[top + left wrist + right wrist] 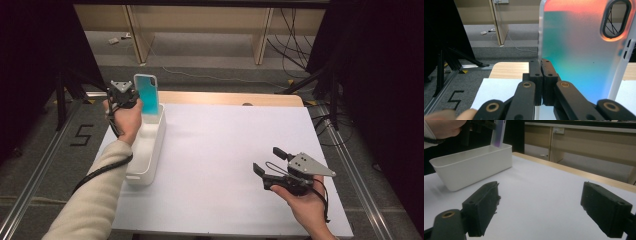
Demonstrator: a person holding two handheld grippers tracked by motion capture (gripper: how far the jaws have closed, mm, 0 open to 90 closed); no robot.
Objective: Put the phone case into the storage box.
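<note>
Pinching phone case (147,93) by its thin edge w/ left gripper (541,65) over white bin (150,150); looks light, flexy, slick — I'd grip deeper. Right gripper (540,207) jaws spread, idle.

The surface (230,150) is a white sheet spread over a pale wooden top, whose bare strip (235,98) shows along the far edge. One long white tub (148,150) stands directly on it near the left edge, running front to back. The surface stands on grey carpet (210,75) with a metal rail (35,175) alongside its left.
</note>
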